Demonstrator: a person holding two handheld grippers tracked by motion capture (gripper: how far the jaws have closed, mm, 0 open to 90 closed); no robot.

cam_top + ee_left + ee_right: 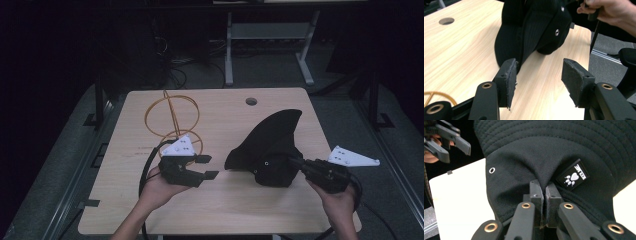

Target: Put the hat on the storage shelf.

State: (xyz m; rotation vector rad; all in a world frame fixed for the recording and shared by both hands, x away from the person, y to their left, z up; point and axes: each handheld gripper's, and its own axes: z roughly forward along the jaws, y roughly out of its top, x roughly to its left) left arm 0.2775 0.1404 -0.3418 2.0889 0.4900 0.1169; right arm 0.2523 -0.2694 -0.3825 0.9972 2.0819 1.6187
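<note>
A black fabric hat [270, 145] lies right of centre on a pale wood-grain table [220, 205], its broad stitched brim rising to a point toward the far right. In the right gripper view the cloth is a fine woven twill, ringed with rows of stitching on the brim, with small metal eyelets [491, 170] in the crown and a square black patch [572, 176] bearing a white paw print.

The right gripper [292, 161], held from the near right edge, has its jaws pinched together on a fold of the hat's crown; in its own view the two worn, foam-faced pads [536, 195] meet with the cloth bunched between them. A grey three-cornered plate [352, 157] sits on top of it.

The left gripper [206, 167], held near the centre-left of the table, has its jaws spread wide with nothing between them, just left of the hat and not touching it. Its pads [509, 81] look frayed and rough at the edges.

On the far left part of the table stands a thin yellow wire frame [172, 120] of crossing hoops. A round hole [251, 101] pierces the tabletop near the far edge.
</note>
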